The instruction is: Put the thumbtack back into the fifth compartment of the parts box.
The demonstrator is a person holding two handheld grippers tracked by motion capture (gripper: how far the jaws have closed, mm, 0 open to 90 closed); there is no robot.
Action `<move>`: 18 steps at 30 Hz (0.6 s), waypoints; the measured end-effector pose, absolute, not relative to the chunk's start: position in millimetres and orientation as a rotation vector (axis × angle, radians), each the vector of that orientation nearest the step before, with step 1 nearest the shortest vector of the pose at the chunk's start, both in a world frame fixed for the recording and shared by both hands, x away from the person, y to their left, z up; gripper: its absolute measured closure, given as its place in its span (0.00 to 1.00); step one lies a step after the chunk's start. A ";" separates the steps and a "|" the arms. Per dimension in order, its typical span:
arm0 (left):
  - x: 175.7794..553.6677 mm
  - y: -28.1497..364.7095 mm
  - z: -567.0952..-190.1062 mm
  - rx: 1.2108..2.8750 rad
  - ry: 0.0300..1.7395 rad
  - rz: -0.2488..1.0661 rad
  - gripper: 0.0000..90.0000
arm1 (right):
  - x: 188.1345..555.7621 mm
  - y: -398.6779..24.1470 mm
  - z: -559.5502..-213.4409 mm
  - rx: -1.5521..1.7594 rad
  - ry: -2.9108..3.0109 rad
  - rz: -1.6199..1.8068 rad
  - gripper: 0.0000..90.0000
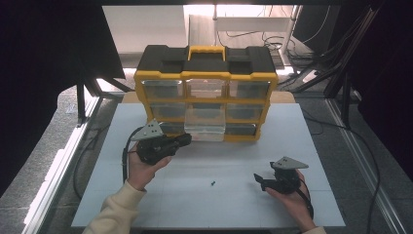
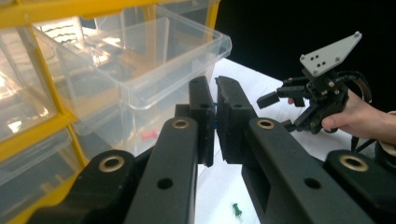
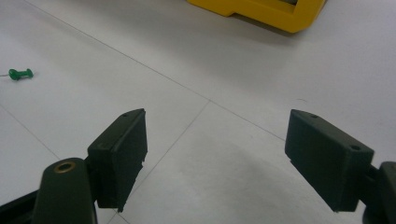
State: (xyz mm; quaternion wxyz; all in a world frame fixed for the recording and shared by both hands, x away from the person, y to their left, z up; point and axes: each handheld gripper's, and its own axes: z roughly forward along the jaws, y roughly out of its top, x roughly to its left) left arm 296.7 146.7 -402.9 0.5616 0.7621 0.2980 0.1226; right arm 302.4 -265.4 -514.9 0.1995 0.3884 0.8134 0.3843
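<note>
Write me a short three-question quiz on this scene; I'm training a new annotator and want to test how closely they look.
1. True or false: the right gripper has its jaws spread wide apart.
2. What colour is the pushpin lying on the table? A) red B) green C) yellow
3. Fill in: one clear drawer of the yellow organizer is pulled ____.

Key:
1. True; nothing sits between them.
2. B, green.
3. Out; it juts forward from the middle column, near the left gripper, whose jaws are nearly shut on something thin and blue.
</note>
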 end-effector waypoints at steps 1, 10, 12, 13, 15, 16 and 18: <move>296.7 146.7 -402.9 1.795 0.702 0.289 0.95 | 302.2 -265.3 -514.8 1.089 2.275 1.075 0.24; 303.3 141.9 -388.9 1.783 0.686 0.311 0.95 | 302.2 -265.6 -514.6 1.087 2.269 1.072 0.24; 304.8 140.6 -386.0 1.782 0.684 0.316 0.95 | 301.9 -265.5 -514.4 1.087 2.269 1.073 0.24; 306.6 139.6 -383.4 1.779 0.681 0.323 0.95 | 301.8 -265.6 -514.2 1.089 2.269 1.074 0.24; 308.8 138.8 -381.1 1.777 0.681 0.323 0.95 | 302.0 -265.9 -514.3 1.089 2.268 1.080 0.24; 308.8 138.8 -381.1 1.777 0.681 0.323 0.95 | 302.1 -266.1 -514.3 1.088 2.267 1.080 0.24; 311.2 138.1 -379.2 1.775 0.681 0.327 0.95 | 302.1 -266.1 -514.3 1.088 2.267 1.080 0.24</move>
